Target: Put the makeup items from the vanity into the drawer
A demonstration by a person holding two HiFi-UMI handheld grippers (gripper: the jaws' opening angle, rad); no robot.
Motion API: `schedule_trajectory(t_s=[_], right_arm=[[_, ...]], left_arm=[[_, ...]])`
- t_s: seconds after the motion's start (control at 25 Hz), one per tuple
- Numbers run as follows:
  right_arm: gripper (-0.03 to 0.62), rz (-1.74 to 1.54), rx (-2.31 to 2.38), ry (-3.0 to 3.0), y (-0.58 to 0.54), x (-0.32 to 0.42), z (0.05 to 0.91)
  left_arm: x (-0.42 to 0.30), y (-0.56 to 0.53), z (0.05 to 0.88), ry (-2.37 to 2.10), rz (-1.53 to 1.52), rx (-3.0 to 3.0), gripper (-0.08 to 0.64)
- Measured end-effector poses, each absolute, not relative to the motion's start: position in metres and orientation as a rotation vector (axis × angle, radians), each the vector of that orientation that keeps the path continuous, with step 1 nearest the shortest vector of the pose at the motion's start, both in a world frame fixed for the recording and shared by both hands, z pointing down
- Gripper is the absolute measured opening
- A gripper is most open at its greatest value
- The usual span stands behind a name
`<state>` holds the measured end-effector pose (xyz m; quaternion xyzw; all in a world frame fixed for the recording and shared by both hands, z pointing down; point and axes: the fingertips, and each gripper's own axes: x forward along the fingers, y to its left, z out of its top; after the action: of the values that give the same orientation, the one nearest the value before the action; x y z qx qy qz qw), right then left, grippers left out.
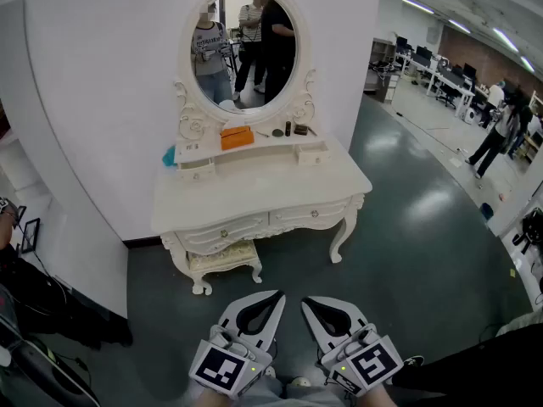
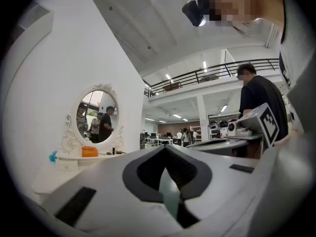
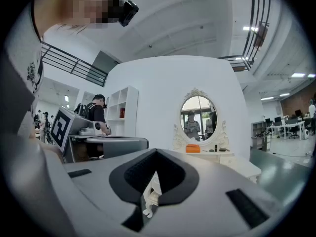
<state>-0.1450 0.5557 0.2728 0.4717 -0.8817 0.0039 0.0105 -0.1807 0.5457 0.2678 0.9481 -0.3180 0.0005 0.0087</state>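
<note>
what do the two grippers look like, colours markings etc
Both match. The left gripper and right gripper have pale grey-white shells, and their fingers taper to a point around a dark teardrop-shaped recess. Each carries a cube at the back with black-and-white square markers and a small green light beside it.

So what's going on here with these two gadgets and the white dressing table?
A person holds a left tool and a right tool, both shut and empty, some way short of the white dressing table. The orange box and small makeup bits sit on its shelf under the mirror, untouched. The front drawers look closed.
</note>
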Motion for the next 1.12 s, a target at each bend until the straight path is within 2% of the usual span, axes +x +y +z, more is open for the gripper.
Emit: schedule_trajectory(t_s=[0.56,1.12], right_arm=[[0.009,0.013,1.481,-2.742,0.549,-0.153,0.272],[0.012,-0.010,1.560,-2.704,0.513,-0.163,0.276]], left_arm=[[-0.193,0.534,0.266,-1.025,-0.067,3.011,0.006],[-0.202,0.499,0.281,-0.911,0.007,2.987,0.006]])
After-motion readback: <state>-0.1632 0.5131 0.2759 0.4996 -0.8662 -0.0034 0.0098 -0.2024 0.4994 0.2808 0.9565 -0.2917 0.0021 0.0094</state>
